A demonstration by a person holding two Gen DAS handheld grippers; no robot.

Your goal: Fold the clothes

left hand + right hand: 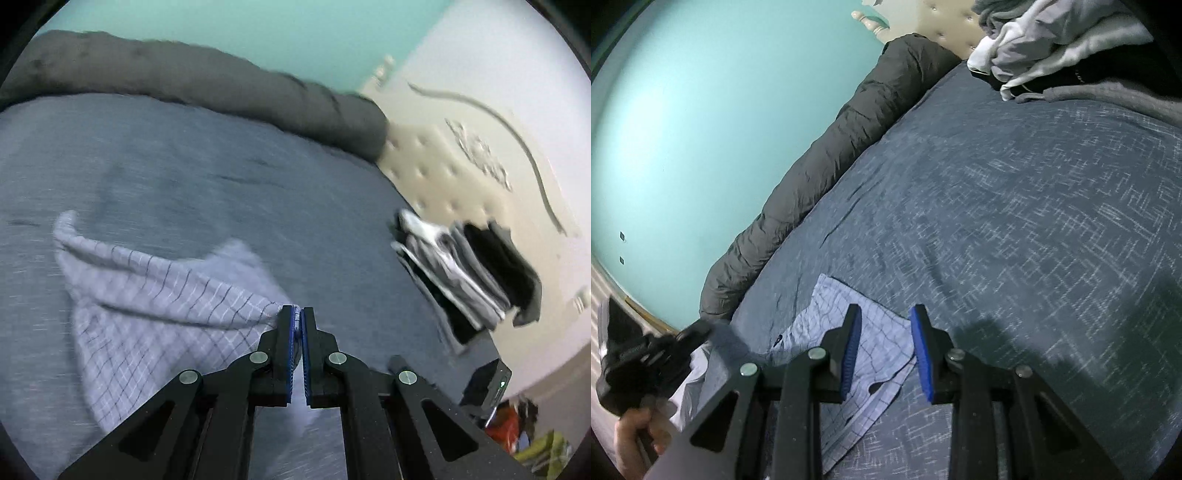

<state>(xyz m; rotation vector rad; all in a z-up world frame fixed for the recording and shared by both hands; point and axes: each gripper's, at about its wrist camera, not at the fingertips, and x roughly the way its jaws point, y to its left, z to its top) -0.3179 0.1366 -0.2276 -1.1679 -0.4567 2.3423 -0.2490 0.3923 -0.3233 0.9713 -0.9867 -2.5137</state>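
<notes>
Left gripper (297, 314): your jaws are clamped on the checked cloth (147, 295), lifting its edge off the bed (184, 166). Right gripper (884, 314): jaws apart, nothing gripped.

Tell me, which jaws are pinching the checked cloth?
The left gripper: shut jaws pinch the checked cloth. The right gripper has a gap.

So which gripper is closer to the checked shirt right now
Left. The left gripper is shut on an edge of the checked shirt, touching it. The right gripper is open above the shirt, gripping nothing.
</notes>
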